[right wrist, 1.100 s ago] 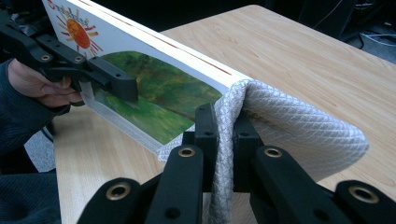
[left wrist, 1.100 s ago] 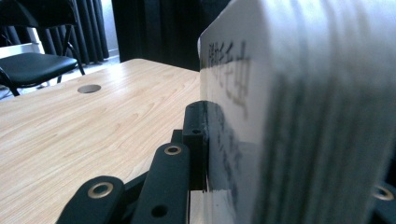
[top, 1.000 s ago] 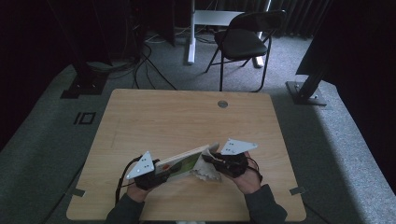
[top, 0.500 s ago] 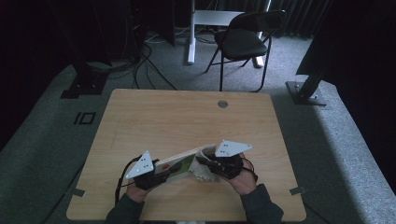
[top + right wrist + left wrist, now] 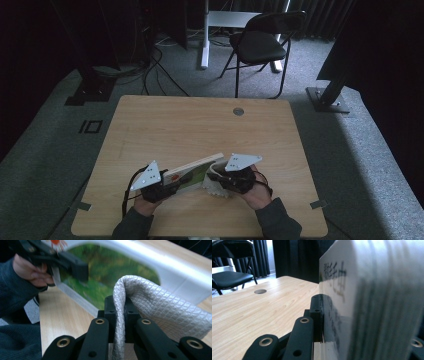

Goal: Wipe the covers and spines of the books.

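A thick book (image 5: 192,171) with a white and green cover stands tilted on its edge near the table's front. My left gripper (image 5: 161,186) is shut on its left end; in the left gripper view a black finger (image 5: 317,308) presses flat against the cover (image 5: 342,290). My right gripper (image 5: 226,181) is shut on a grey-white quilted cloth (image 5: 216,188) at the book's right end. In the right gripper view the cloth (image 5: 150,305) is pinched in a fold by the right gripper (image 5: 119,308) and drapes against the green cover (image 5: 112,270).
The wooden table (image 5: 190,125) has a round cable hole (image 5: 238,111) at the back right. A black chair (image 5: 260,45) and a white desk leg (image 5: 204,35) stand beyond it on the grey carpet. Cables lie at the back left.
My right gripper with the cloth has shifted slightly to the left along the book. The left gripper and the book have stayed put.
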`<act>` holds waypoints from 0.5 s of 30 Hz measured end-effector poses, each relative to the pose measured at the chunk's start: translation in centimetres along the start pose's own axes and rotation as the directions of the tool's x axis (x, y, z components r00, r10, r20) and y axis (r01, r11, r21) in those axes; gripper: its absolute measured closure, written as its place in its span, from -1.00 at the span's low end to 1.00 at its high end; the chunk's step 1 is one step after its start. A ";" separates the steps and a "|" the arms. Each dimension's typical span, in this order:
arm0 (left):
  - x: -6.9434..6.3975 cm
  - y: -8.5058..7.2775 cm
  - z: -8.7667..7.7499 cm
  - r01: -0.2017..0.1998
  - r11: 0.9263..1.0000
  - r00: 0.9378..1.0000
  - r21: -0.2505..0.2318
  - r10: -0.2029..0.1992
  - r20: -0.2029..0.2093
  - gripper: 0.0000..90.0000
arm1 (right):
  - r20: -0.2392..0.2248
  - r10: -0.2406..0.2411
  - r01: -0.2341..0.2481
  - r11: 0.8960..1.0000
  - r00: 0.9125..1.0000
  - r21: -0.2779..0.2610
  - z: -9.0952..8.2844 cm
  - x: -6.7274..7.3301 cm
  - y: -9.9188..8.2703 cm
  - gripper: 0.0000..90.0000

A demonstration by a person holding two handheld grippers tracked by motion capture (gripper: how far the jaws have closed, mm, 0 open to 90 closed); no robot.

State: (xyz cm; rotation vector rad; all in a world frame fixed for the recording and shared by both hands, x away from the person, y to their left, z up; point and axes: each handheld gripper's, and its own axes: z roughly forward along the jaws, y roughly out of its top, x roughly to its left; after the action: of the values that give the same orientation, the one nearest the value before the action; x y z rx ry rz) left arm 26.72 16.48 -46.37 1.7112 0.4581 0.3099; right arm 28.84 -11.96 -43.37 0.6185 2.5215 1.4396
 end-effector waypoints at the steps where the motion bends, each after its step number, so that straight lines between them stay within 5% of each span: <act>1: 0.0 0.1 -0.1 -0.002 1.000 1.000 -0.001 0.002 -0.003 0.73 | -0.002 -0.002 0.002 1.000 1.000 0.005 0.2 0.0 -0.1 0.89; 15: 0.2 0.4 -0.6 -0.004 1.000 1.000 -0.011 0.004 -0.021 0.73 | -0.007 0.046 -0.045 0.998 0.999 0.044 1.1 -1.4 -1.5 0.89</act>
State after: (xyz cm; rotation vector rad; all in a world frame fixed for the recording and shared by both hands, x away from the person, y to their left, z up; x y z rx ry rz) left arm 26.66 17.00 -45.85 1.7000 0.4674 0.3329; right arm 30.04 -12.41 -45.28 0.6830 2.5675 1.4078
